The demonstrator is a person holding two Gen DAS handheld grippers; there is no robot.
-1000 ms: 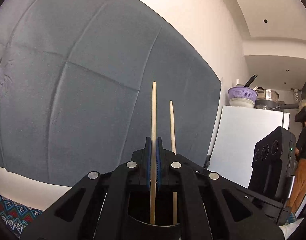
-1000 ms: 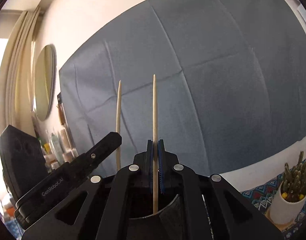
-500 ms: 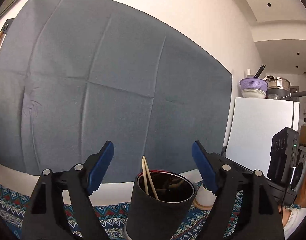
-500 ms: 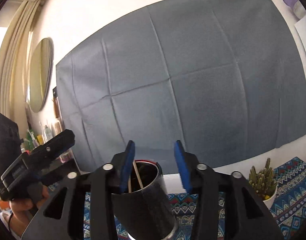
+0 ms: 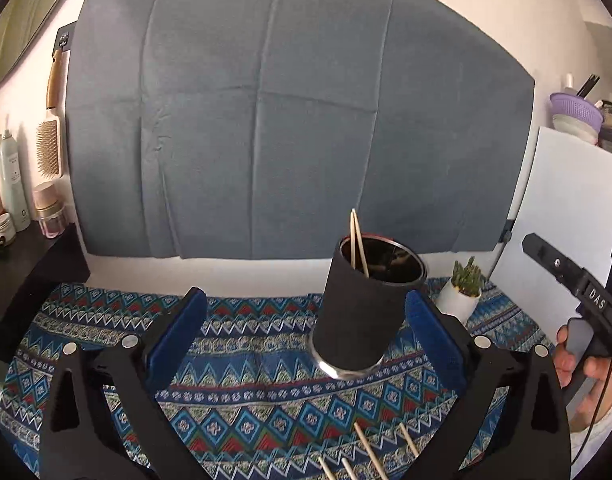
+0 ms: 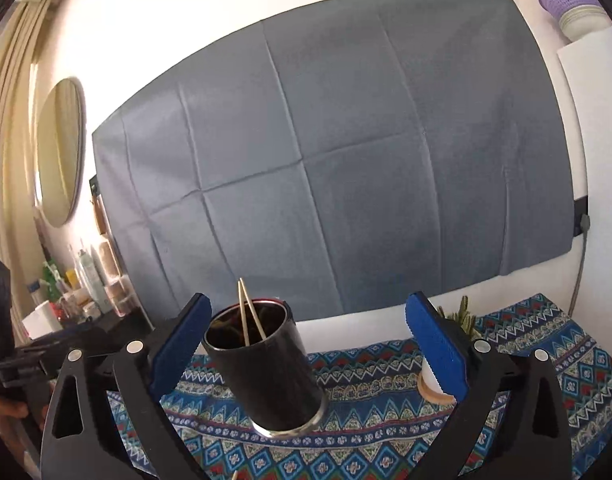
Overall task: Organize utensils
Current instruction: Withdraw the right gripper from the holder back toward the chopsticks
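So two chopsticks [image 5: 357,242] stand in the black cup [image 5: 366,304] mid-cloth; both the left gripper [image 5: 306,332] and right gripper [image 6: 306,340] gape empty. Next, I'd guess: pinching a loose chopstick [image 5: 368,446] by the patterned cloth's [image 5: 105,320] near edge.

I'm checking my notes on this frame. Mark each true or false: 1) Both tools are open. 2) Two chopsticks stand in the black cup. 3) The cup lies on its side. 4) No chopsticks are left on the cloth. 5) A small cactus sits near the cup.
1) True: the left tool and right tool are open and empty.
2) True: two chopsticks lean inside the black cup.
3) False: the cup stands upright on the patterned cloth.
4) False: loose chopsticks lie on the cloth.
5) True: a potted cactus stands beside the cup.
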